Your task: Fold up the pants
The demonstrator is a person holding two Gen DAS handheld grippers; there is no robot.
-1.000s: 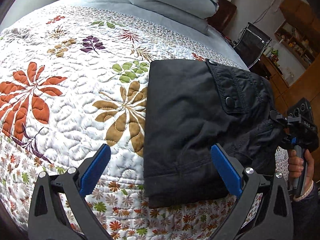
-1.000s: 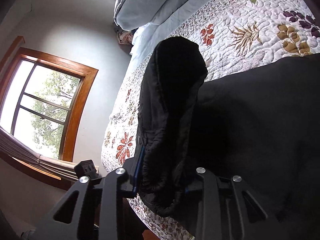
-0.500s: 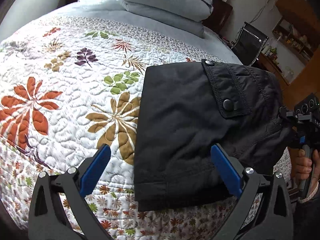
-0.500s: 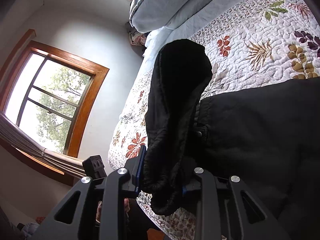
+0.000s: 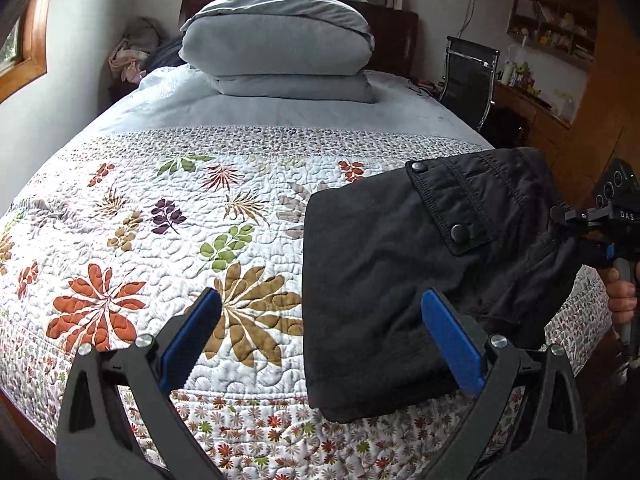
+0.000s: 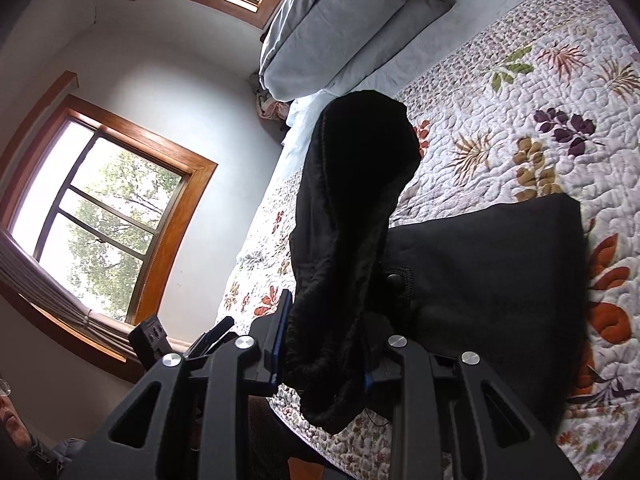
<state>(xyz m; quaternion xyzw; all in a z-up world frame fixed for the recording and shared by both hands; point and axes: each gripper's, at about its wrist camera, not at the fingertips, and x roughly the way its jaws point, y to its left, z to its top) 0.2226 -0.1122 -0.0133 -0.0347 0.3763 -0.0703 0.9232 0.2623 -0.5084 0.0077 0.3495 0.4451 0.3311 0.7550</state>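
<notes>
Black pants (image 5: 384,280) lie folded on the floral quilt (image 5: 160,240) near the bed's front right corner, a snap-button pocket flap facing up. My left gripper (image 5: 320,336) is open and empty, above the quilt and the pants' left edge. My right gripper (image 5: 576,236) is at the pants' right side, shut on a bunched part of the black fabric. In the right wrist view that gripper (image 6: 324,344) pinches a thick wad of the pants (image 6: 352,208), which stands up in front of the lens; the rest of the pants (image 6: 488,272) lies flat.
Two stacked grey pillows (image 5: 280,48) sit at the head of the bed. A black chair (image 5: 470,80) and wooden shelves (image 5: 552,28) stand to the right. A window (image 6: 100,208) is in the wall left of the bed.
My left gripper has pulled back and tilted up, so more of the bed and room shows. My right gripper keeps its hold on the pants' edge, and more flat pants show beside it.
</notes>
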